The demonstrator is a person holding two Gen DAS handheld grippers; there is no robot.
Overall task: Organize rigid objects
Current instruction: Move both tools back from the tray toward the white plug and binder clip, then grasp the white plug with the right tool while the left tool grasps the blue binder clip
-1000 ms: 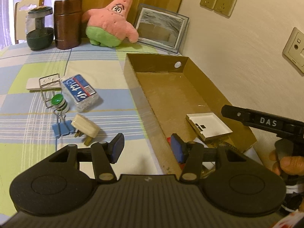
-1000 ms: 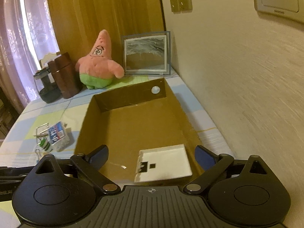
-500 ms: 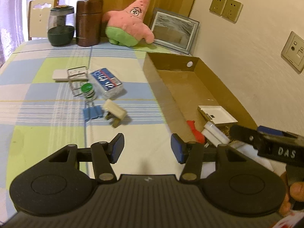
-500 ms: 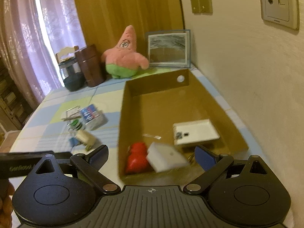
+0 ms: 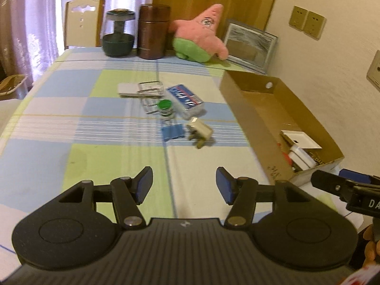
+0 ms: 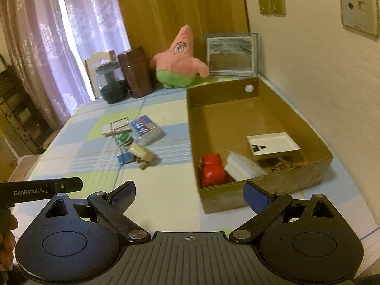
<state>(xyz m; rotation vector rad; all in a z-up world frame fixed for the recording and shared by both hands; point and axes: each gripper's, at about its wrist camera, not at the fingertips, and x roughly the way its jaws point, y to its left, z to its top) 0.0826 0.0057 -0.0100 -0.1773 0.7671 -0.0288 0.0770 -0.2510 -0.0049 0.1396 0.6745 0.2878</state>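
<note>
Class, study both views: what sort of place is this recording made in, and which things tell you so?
Most likely a room in a home. A checked tablecloth covers the table, a pink star-shaped plush toy and a framed picture stand against the wall, and a curtained window with a dining chair lies behind.

Daylight comes through the sheer purple curtains [image 5: 30,23] at the far left, where the window strip [image 6: 68,23] is blown out to white in the right wrist view. The room otherwise looks warm and moderately dim, with a yellowish cast on the wall [image 6: 320,83]. Shadows on the checked tablecloth [image 5: 95,154] are soft and short. Both views are slightly smeared by motion blur; the print on the blue-labelled box [image 5: 185,101] is unreadable. Fisheye distortion bends the cardboard box [image 6: 261,190] edges, and the corners go dark.
</note>
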